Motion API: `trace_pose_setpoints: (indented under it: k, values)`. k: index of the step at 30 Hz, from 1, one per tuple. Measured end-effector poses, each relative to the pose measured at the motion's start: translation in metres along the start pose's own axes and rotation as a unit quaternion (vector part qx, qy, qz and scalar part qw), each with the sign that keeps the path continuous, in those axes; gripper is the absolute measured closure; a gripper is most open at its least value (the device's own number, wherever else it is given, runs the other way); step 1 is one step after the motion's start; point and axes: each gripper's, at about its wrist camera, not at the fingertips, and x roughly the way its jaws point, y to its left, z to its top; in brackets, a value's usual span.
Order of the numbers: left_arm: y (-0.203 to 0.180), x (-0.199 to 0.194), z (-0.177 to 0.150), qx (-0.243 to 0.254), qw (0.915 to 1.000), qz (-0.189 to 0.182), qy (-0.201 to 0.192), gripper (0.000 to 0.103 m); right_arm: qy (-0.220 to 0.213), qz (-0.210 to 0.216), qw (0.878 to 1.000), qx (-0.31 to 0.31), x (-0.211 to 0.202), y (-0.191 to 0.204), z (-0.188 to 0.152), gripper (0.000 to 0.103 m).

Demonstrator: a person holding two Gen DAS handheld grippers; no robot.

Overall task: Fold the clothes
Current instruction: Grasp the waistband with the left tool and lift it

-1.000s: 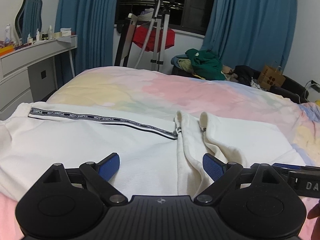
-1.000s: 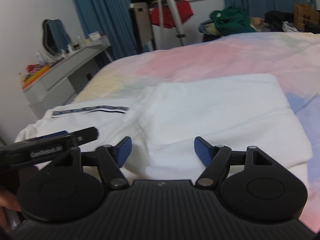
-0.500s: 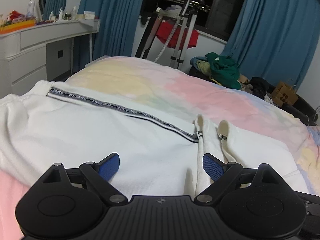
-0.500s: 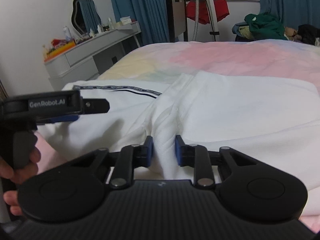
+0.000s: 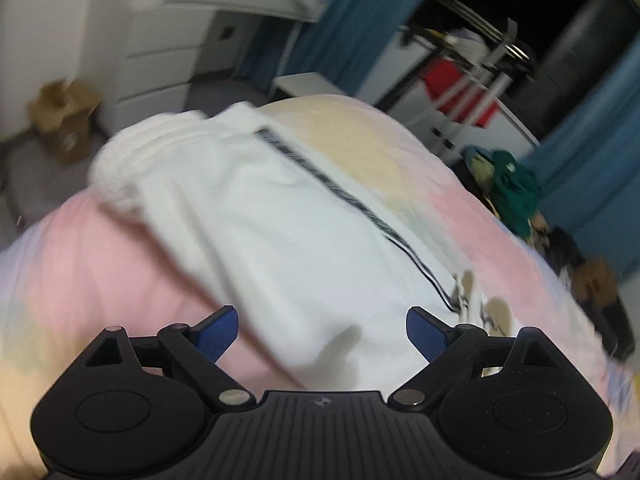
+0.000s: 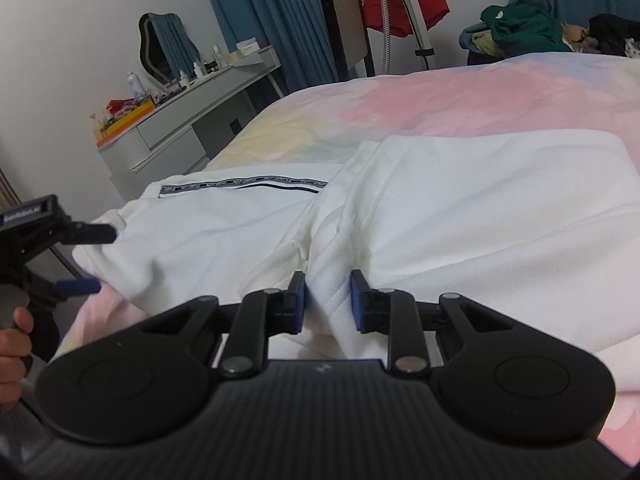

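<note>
**Right jaws pinched on trouser fold, left jaws wide apart**

Right gripper (image 6: 327, 300): jaws narrow, blue pads clamping a raised ridge of the white fabric trousers with a black-and-white printed side stripe (image 6: 460, 216). The ridge sits at the near edge of the garment, about where the two leg panels meet. What the fabric does below the pads is hidden by the gripper body.

Left gripper (image 5: 319, 334): jaws wide, nothing between them. It hangs over the near edge of the trousers (image 5: 288, 232); can't tell whether the pads touch cloth. The right wrist view shows the same tool at far left (image 6: 76, 260), cut off by the frame, with part of the person's hand (image 6: 14, 344) on the grip.

Trousers lie spread flat on the pastel pink, yellow and blue bedspread (image 6: 460, 92), stripe running along the far edge of the left leg. Left wrist view is motion-blurred: stripe lettering is unreadable, and the two drawstring ends (image 5: 480, 308) near the right pad are only smears.

Background:
- white dressing table with drawers (image 6: 188, 120), small bottles and an orange tray on top; tray contents too small to identify
- brown cardboard box (image 5: 64, 120) on the floor, open, inside not visible
- pile of clothes topped by a green garment (image 6: 524, 28) past the bed; what it rests on is hidden
- blue curtains (image 6: 280, 20)
</note>
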Motion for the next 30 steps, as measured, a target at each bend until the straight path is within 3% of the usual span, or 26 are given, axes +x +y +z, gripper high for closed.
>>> trace_pose_setpoints:
  k: [4, 6, 8, 12, 16, 21, 23, 26, 28, 30]
  values:
    - [0.022, 0.013, 0.007, -0.052, 0.9978, 0.009, 0.041, 0.009, 0.004, -0.003, 1.0, 0.0, 0.003, 0.002, 0.0, 0.077]
    - [0.036, 0.03, 0.012, -0.088, 0.9931, 0.008, 0.077, 0.009, 0.005, -0.006, 1.0, -0.001, 0.004, 0.003, 0.001, 0.077]
    - [0.05, 0.043, 0.016, -0.134, 0.9872, 0.002, 0.086, 0.01, 0.003, -0.006, 1.0, 0.001, 0.002, 0.003, 0.001, 0.076]
    - [0.071, 0.056, 0.029, -0.211, 0.9759, -0.024, 0.052, 0.011, -0.004, -0.014, 1.0, 0.022, -0.004, -0.002, 0.005, 0.076]
    - [0.076, 0.065, 0.04, -0.218, 0.9757, -0.014, 0.02, 0.016, -0.032, -0.04, 0.998, 0.021, -0.016, -0.004, 0.01, 0.076]
    - [0.079, 0.07, 0.045, -0.232, 0.9724, -0.006, -0.027, 0.04, -0.06, -0.071, 0.996, 0.01, -0.026, -0.007, 0.013, 0.076]
    - [0.077, 0.071, 0.047, -0.224, 0.9738, -0.002, -0.041, 0.058, -0.085, -0.075, 0.994, 0.007, -0.033, -0.007, 0.015, 0.076]
    - [0.066, 0.064, 0.051, -0.2, 0.978, 0.002, -0.059, 0.077, -0.122, -0.08, 0.989, 0.003, -0.044, -0.008, 0.018, 0.076]
    - [0.057, 0.057, 0.053, -0.175, 0.9819, 0.007, -0.071, 0.081, -0.126, -0.086, 0.988, 0.007, -0.043, -0.012, 0.019, 0.076]
    - [0.045, 0.053, 0.055, -0.149, 0.9852, 0.017, -0.083, 0.083, -0.096, -0.088, 0.991, 0.023, -0.029, -0.021, 0.019, 0.076]
